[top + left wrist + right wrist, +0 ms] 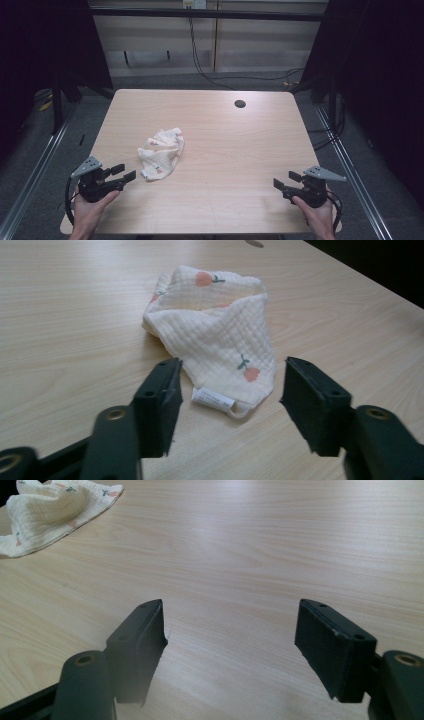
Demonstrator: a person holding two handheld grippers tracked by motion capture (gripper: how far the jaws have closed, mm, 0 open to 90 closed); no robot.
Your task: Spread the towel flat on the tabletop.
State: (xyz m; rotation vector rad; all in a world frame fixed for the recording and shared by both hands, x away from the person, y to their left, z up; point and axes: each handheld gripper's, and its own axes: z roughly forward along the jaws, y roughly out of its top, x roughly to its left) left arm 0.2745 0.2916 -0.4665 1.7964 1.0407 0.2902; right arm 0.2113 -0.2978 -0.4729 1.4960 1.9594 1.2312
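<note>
Cloth (161,152) crumpled on bench (240,150), left of centre, cream with small pink flower prints, folded over itself in a loose heap. Sewn-in white label (213,398) poking out at near edge, lying flat on wood. Left gripper (123,173) down at near left corner, held in a hand (90,210), jaws spread, aimed at cloth and just beside its near corner. Seen from left gripper view: cloth (215,335) right ahead, its near corner lying between the two black pads (160,400), not touched by either, nothing pinched. Right gripper (287,180) at near right corner, gripped by other hand (317,215), jaws spread wide, nothing between them but bare wood. From right gripper view: cloth (52,510) far off at top left, well apart from jaws. Dark round hole (240,104) in bench near far edge, right of centre. Grey three-cornered plate on top of each gripper, cable trailing down beside each wrist. Grey floor beyond, black cables running along it.
</note>
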